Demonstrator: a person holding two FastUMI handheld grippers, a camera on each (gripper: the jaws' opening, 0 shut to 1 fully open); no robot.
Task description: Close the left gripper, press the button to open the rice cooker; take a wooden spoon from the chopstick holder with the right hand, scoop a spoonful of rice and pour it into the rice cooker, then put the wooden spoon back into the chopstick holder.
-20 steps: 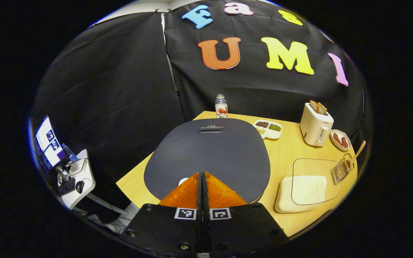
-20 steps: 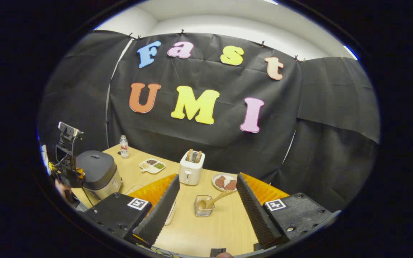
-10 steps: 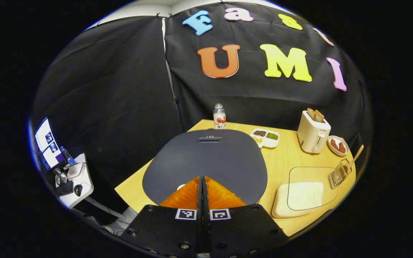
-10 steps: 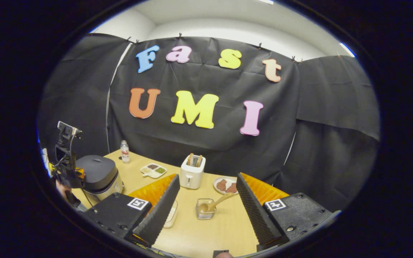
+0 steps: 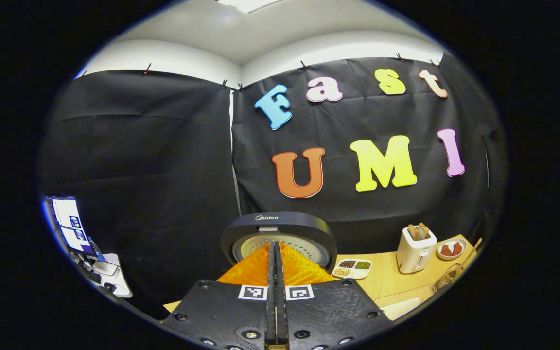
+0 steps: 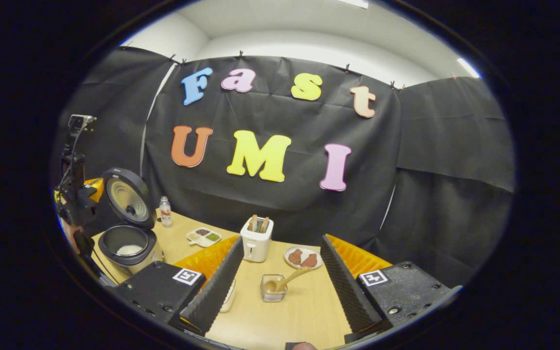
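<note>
The left gripper [image 5: 275, 250] had its two fingers pressed together with nothing between them, raised in front of the rice cooker's upright lid [image 5: 278, 233]; the right gripper [image 6: 280, 265] stood with its fingers wide apart and empty, above the table [image 6: 304, 311]. The right gripper view showed what the left gripper view did not: the rice cooker [image 6: 127, 245] stood open at the table's left end, its lid tilted back and some white rice in its pot, with the left gripper just to the cooker's left. To the right of the cooker came a bottle [image 6: 165, 212], a divided tray [image 6: 203, 236], a toaster [image 6: 256, 239] and a plate [image 6: 302, 258]. The glass chopstick holder [image 6: 273, 288], well to the right of the cooker, stood between the right gripper's fingers as seen in that view, and the wooden spoon [image 6: 289, 279] leaned in it. The left gripper view caught the holder at its far right edge, too small for detail.
</note>
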